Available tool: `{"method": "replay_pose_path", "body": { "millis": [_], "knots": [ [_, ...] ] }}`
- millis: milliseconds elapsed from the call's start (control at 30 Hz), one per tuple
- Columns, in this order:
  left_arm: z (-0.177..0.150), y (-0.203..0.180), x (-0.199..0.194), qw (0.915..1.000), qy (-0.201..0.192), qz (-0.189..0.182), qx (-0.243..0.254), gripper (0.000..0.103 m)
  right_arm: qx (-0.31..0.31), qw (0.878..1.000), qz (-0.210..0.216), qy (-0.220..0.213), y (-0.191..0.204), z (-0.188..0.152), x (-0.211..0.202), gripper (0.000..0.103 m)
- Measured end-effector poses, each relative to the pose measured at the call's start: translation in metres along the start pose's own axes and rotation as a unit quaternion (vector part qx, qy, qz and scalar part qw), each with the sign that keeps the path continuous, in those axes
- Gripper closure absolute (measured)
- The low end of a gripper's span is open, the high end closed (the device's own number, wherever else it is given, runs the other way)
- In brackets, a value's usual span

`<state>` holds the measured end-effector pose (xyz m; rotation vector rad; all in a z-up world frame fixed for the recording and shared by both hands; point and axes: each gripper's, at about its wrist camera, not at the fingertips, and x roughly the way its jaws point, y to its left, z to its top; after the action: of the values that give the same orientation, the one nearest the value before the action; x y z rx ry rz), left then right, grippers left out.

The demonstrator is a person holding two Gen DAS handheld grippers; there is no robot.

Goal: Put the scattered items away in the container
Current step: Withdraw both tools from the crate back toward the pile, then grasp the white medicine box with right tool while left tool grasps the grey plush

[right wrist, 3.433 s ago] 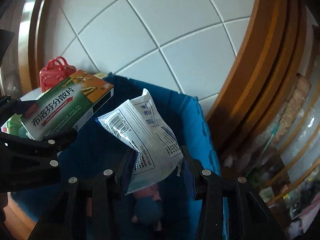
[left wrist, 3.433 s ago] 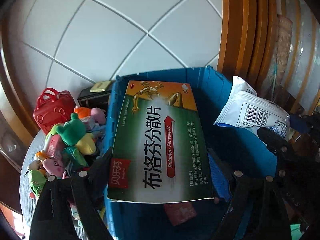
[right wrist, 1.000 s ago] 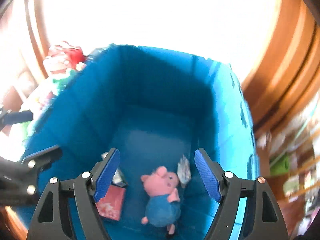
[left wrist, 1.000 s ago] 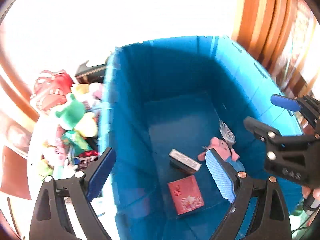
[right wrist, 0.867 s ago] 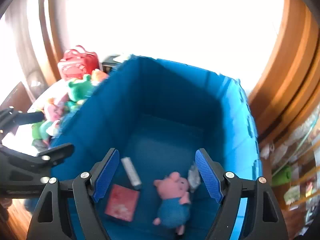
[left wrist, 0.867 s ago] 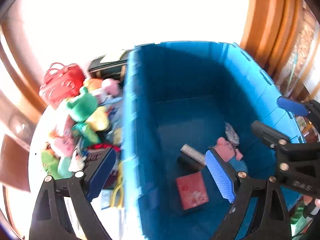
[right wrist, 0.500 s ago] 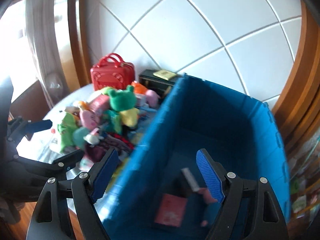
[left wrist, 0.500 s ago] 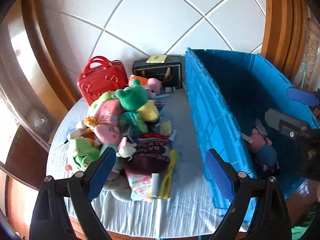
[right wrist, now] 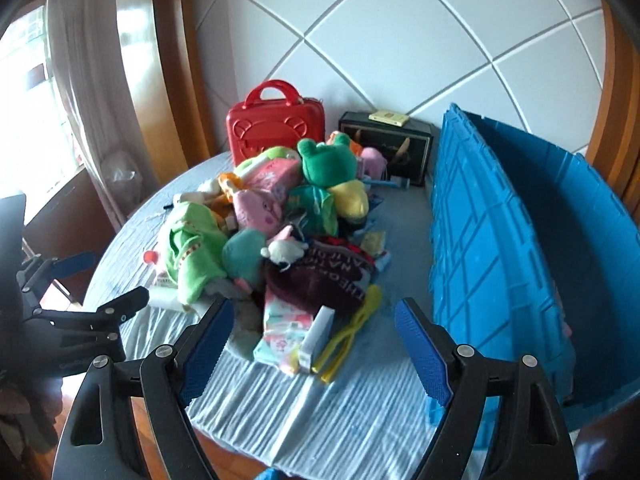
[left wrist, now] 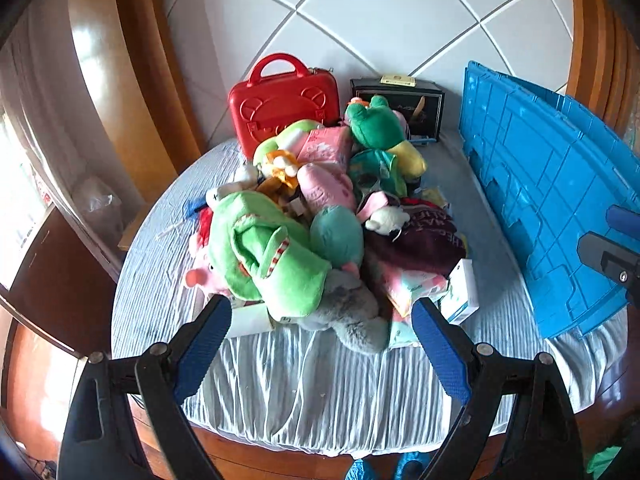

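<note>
my left gripper [left wrist: 320, 354] hangs over the near edge of the round table [left wrist: 312, 396], jaws spread wide with nothing between the blue pads [left wrist: 202, 350]. my right gripper [right wrist: 314, 354] is likewise empty and gaping, its jaws parted above the cloth. the scattered items form one heap [left wrist: 320, 216] at the table's centre: a light green plush [left wrist: 264, 256] lies nearest my left gripper, a grey plush [left wrist: 348, 316] touches it at the front, a green frog [left wrist: 378, 124] sits on top toward the back, and a dark maroon cap [right wrist: 320, 276] lies on the right side. a white box [right wrist: 318, 334] and a yellow clip [right wrist: 352, 330] lie at the heap's near right edge. a red case [left wrist: 284, 102] and a black box [left wrist: 400, 106] stand behind the heap against the tiled wall. the blue container [right wrist: 500, 240] stands on the table right of the heap, apart from it.
</note>
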<state>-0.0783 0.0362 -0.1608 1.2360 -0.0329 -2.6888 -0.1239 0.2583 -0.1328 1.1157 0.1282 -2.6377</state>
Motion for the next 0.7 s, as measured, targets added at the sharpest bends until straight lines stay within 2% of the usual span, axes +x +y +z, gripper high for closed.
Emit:
{"method": "replay_pose_path", "body": {
  "millis": [200,400,600,700],
  "knots": [
    [-0.038,0.003,0.042,0.9991,0.002,0.008,-0.042,0.011,0.004,0.999,-0.005,0.037,0.018,-0.043,0.057,0.020],
    [-0.071,-0.001,0.091,0.9954,0.023,0.013,-0.093,0.011,0.056,0.997,0.004,0.051,0.007,-0.082,0.108,0.020],
    [-0.092,-0.003,0.127,0.9934,0.040,0.026,-0.105,0.011,0.073,0.995,0.004,0.065,-0.004,-0.109,0.142,0.022],
    [-0.095,0.002,0.135,0.9920,0.047,0.017,-0.116,0.011,0.074,0.994,0.008,0.084,-0.004,-0.118,0.155,0.024]
  ]
}}
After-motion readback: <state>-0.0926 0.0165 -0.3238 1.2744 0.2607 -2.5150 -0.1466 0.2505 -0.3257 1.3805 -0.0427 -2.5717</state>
